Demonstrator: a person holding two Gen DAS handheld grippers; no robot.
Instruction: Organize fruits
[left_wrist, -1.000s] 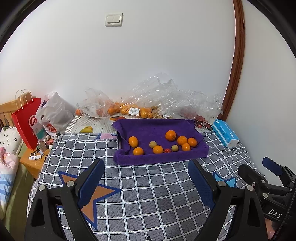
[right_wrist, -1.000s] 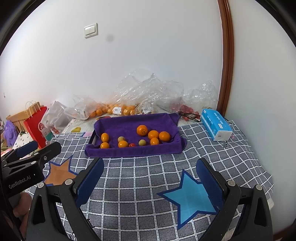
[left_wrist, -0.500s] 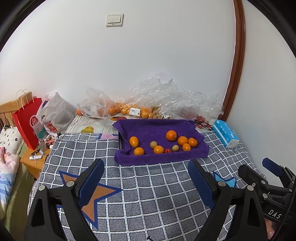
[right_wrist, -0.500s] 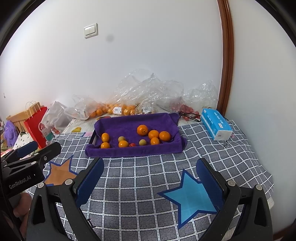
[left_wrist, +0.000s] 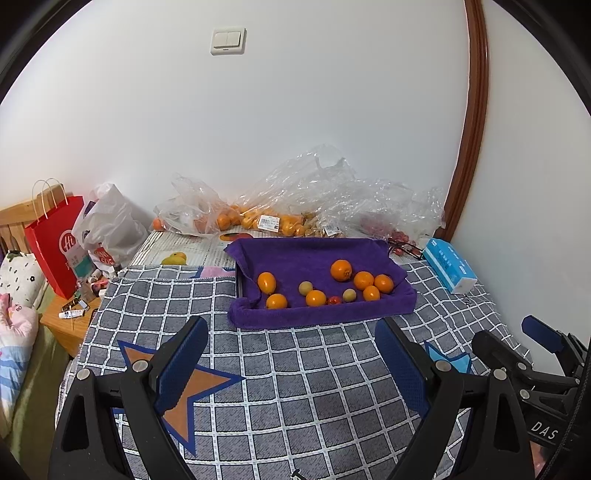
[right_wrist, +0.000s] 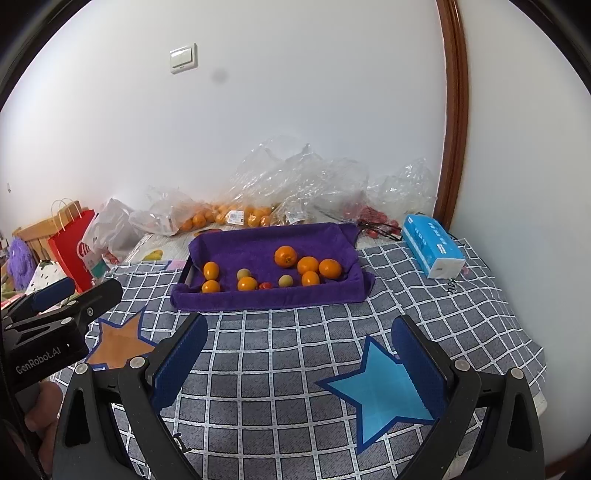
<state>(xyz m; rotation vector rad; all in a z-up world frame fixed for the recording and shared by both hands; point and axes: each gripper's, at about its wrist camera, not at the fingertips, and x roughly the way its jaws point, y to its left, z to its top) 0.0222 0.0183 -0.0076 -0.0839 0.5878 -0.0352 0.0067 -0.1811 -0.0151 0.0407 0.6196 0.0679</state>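
Note:
A tray lined with a purple towel (left_wrist: 295, 254) (right_wrist: 255, 240) sits at the back of the checked cloth. In it lie several oranges (left_wrist: 341, 270) (right_wrist: 285, 256), two small greenish fruits (left_wrist: 305, 287) (right_wrist: 244, 274) and a small red tomato (left_wrist: 334, 300) (right_wrist: 265, 285). My left gripper (left_wrist: 291, 360) is open and empty, above the cloth in front of the tray. My right gripper (right_wrist: 299, 350) is open and empty, also in front of the tray. Each gripper shows at the edge of the other's view.
Clear plastic bags with more oranges (left_wrist: 236, 218) (right_wrist: 221, 216) and red fruit (right_wrist: 369, 214) lie against the wall. A blue tissue pack (left_wrist: 448, 269) (right_wrist: 432, 251) lies at right. A red paper bag (left_wrist: 55, 240) and white bag stand at left. The cloth has an orange star (left_wrist: 181, 384) and a blue star (right_wrist: 384, 387).
Both views have shifted very slightly; the tray sits marginally lower in frame. Both grippers stay open and nothing was picked up.

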